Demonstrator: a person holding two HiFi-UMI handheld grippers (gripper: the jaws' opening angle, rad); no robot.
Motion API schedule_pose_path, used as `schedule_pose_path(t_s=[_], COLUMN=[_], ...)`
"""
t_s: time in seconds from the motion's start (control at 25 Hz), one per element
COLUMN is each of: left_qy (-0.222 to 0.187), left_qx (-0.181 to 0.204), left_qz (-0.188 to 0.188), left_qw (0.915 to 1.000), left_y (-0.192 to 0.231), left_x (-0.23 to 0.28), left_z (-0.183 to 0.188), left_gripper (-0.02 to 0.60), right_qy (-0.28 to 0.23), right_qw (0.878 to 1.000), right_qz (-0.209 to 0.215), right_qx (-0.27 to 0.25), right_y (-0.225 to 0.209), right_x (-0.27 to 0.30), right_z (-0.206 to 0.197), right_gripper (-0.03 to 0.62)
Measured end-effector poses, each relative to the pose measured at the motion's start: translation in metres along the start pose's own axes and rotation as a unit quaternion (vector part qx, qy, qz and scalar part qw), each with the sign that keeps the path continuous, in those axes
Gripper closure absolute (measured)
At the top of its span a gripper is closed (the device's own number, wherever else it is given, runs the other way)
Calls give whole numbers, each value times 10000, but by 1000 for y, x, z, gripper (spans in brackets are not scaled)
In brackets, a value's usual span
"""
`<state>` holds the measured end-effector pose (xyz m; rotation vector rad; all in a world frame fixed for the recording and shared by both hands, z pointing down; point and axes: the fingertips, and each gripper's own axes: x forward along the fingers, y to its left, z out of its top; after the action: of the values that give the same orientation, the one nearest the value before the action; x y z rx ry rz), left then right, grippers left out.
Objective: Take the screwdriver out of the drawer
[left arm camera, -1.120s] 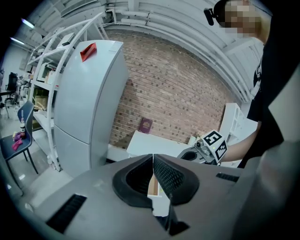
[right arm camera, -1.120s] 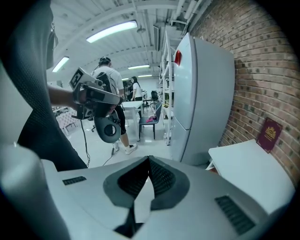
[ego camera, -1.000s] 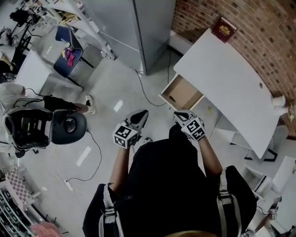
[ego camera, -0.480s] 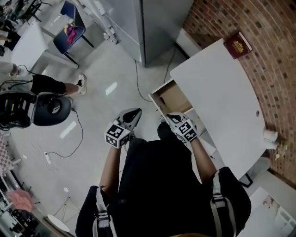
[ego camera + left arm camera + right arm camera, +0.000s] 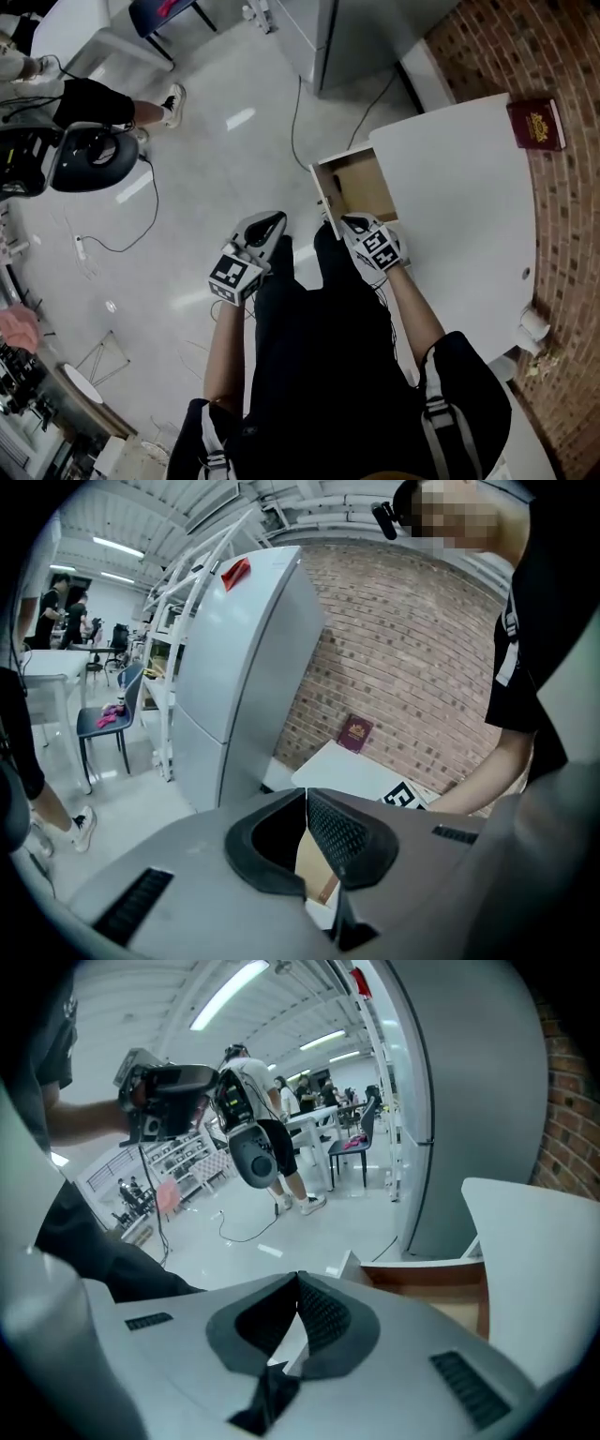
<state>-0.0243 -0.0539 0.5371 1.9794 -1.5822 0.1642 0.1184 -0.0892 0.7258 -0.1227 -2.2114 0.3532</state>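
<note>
A wooden drawer (image 5: 361, 183) stands pulled out from under the white table (image 5: 459, 197). Its visible floor is bare light wood, and no screwdriver shows in any view; the drawer's back part is hidden under the tabletop. My right gripper (image 5: 349, 223) is shut and empty, just in front of the drawer's front panel. My left gripper (image 5: 265, 225) is also shut and empty, over the floor to the left of the drawer. The left gripper (image 5: 305, 794) looks toward the table, and the right gripper (image 5: 298, 1279) has the drawer (image 5: 441, 1283) to its right.
A dark red book (image 5: 536, 124) lies at the table's far edge by the brick wall. A grey cabinet (image 5: 366, 33) stands beyond the drawer. A cable (image 5: 295, 122) runs across the floor. An office chair (image 5: 84, 159) and a person's legs (image 5: 103, 103) are at far left.
The head view has swung and closed in on the table. Both grippers have come nearer the drawer, the right one now at its front panel. Both stay shut.
</note>
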Motion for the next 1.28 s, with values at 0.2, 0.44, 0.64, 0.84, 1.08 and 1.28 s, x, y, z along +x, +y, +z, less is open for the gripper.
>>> schedule_pose_path(t_s=[0.2,0.44,0.64,0.84,1.08,1.28], left_qy=[178,455,593,663,691,714], left_qx=[-239,11,-31,-127,-145,-255], left_qz=[90,54,-98,-174,-255,-227], left_qw=[9995,9989,9982,9976,9972,9969], left_y=[8,29,47,52,61,65], left_x=[6,14,26,37,49,50], left_z=[-29,-43,-63,-76,-89,-101], left_gripper=[563,563,563,563,563,563], right_qy=[187,143,318,412,517,742], right_qw=[9995,9983,9948,9898,9890,9865], right_qz=[-31,-30,-455,-724,-830,-883], right_qx=[236,571,851,1155,1109,1162], right_y=[-30,-59,-95,-123,-137,-152], right_x=[36,93,136,168,201,222], right_z=[-25,-48,-81,-104,-119,-135], right_gripper=[539,537,539,537,517,476])
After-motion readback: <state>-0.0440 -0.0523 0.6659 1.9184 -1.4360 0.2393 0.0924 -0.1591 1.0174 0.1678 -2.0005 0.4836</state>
